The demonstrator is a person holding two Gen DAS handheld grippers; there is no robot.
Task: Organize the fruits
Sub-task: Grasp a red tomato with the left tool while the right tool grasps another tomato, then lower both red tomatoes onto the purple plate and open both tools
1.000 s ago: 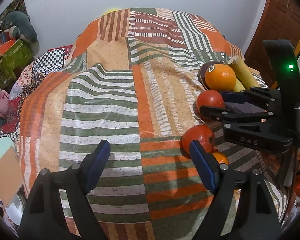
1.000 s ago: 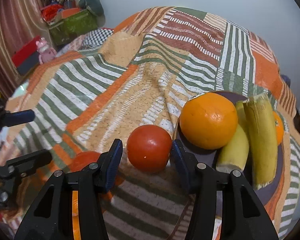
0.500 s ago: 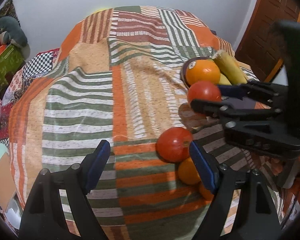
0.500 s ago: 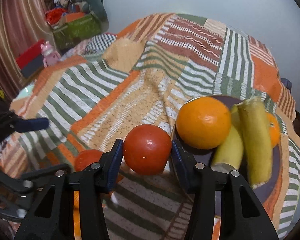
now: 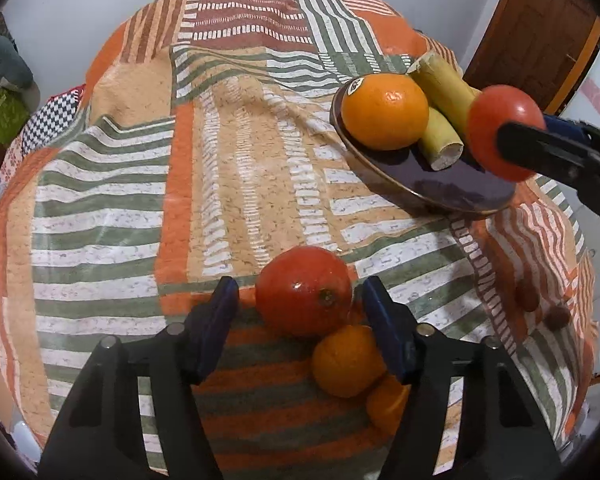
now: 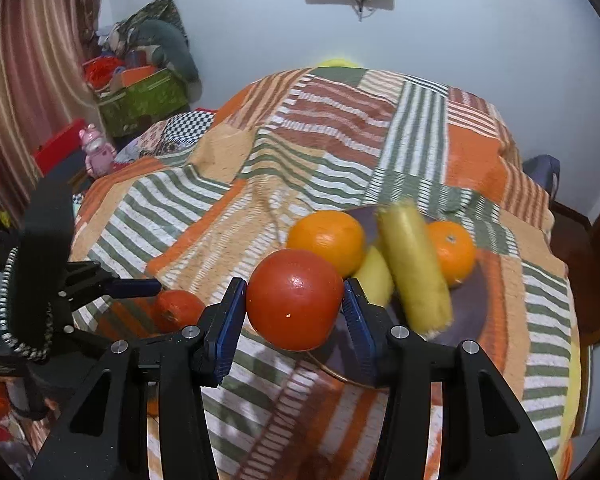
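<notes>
tomato (image 6: 294,299) in right gripper (image 6: 294,316): smooth glossy skin; gripper arms matt black plastic, blue ribbed pads (image 6: 228,330), bright metal screws. plate (image 5: 439,190): dark, glossy, looks glazed. bedspread (image 5: 228,152): matt woven cloth, slightly nubbly, creased. oranges (image 5: 384,111): fine-dimpled satin peel, paper sticker. bananas (image 6: 413,270): matt. door (image 5: 539,28) at bed's far right corner: varnished wood

Count: 2 tomatoes (image 5: 501,132) (image 5: 303,296), 4 oranges (image 5: 383,116) (image 6: 451,252) (image 5: 345,362) (image 5: 385,402), 2 bananas (image 6: 413,272) (image 5: 439,138), 1 plate (image 5: 439,192), 2 grippers (image 5: 305,330) (image 6: 294,330).
</notes>
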